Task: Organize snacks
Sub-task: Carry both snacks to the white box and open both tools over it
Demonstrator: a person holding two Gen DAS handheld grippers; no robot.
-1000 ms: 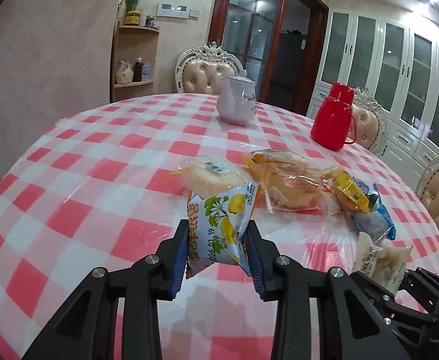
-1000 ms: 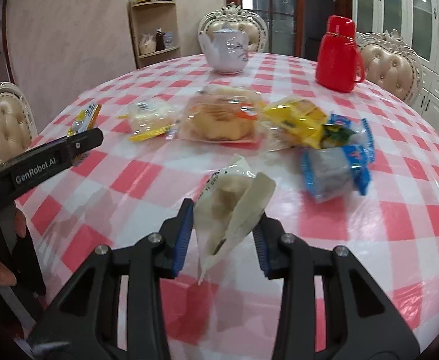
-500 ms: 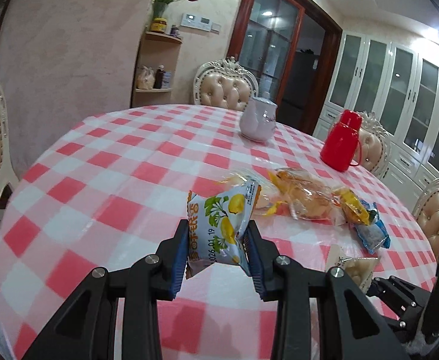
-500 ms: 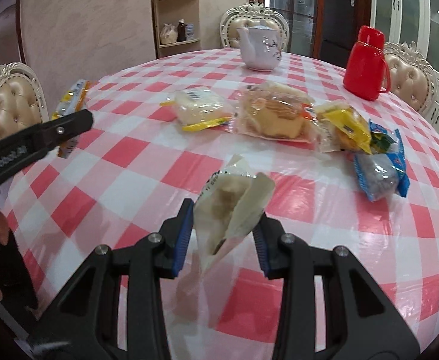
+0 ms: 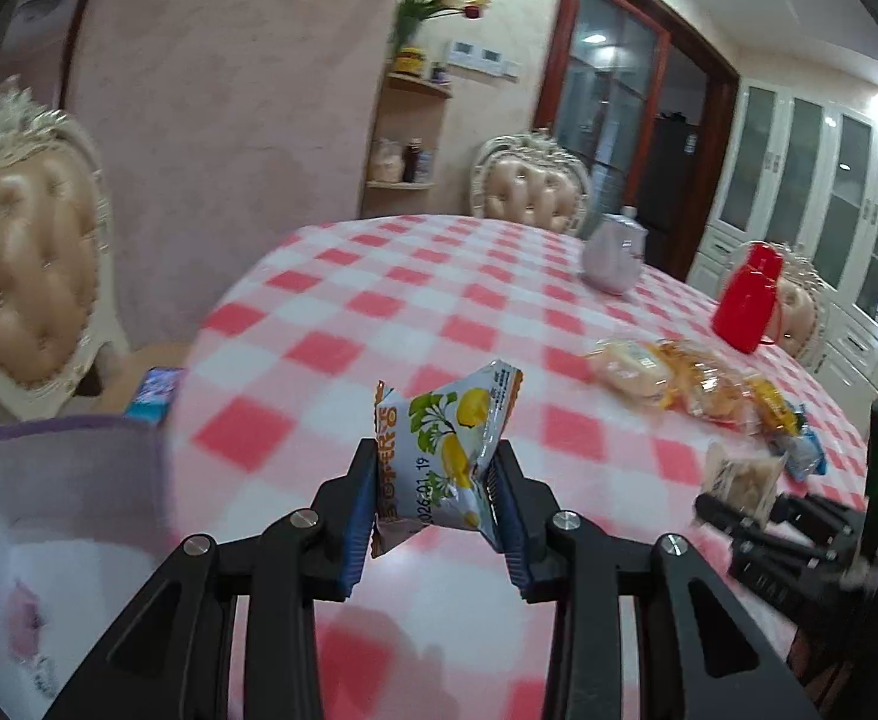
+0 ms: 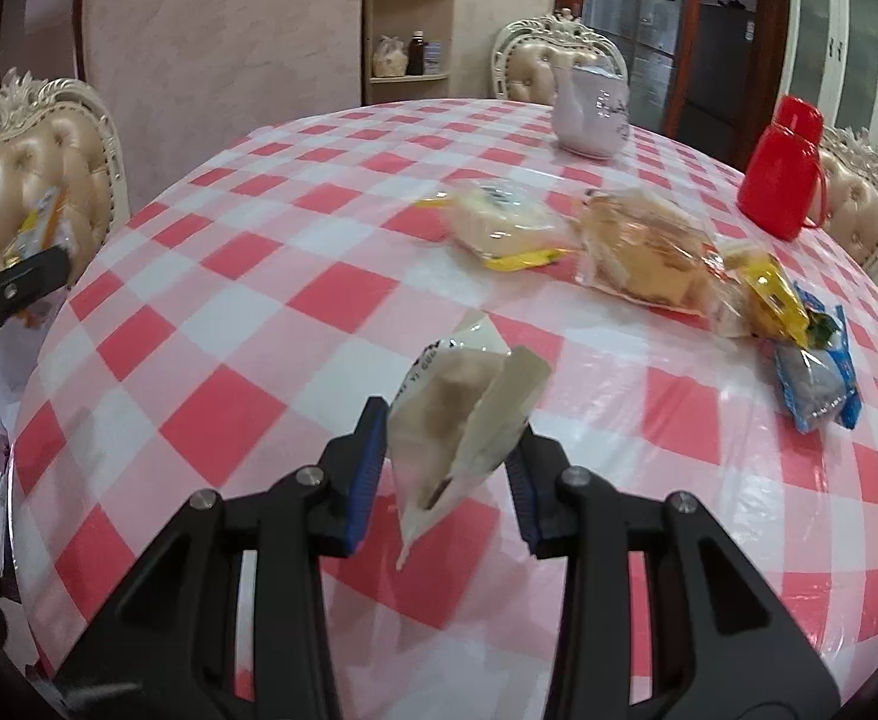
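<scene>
My left gripper [image 5: 436,504] has its blue-padded fingers [image 5: 360,525] clamped on a lemon packet [image 5: 442,456], which stands upright between them; I read "026.01.19" printed along its lower edge, and orange lettering too creased to make out. My right gripper [image 6: 448,471] is clamped on a pale packet [image 6: 460,420] with brownish pieces inside, tilted, its dark print unreadable. Both packets hang clear above the red-checked table [image 6: 247,324]. Farther out on the table lie a cake wrap [image 6: 502,228], a bread bag [image 6: 643,255], a yellow packet [image 6: 772,297] and a blue packet [image 6: 817,381] in a row. Beyond stand a teapot [image 6: 592,120] and a red flask [image 6: 784,171].
</scene>
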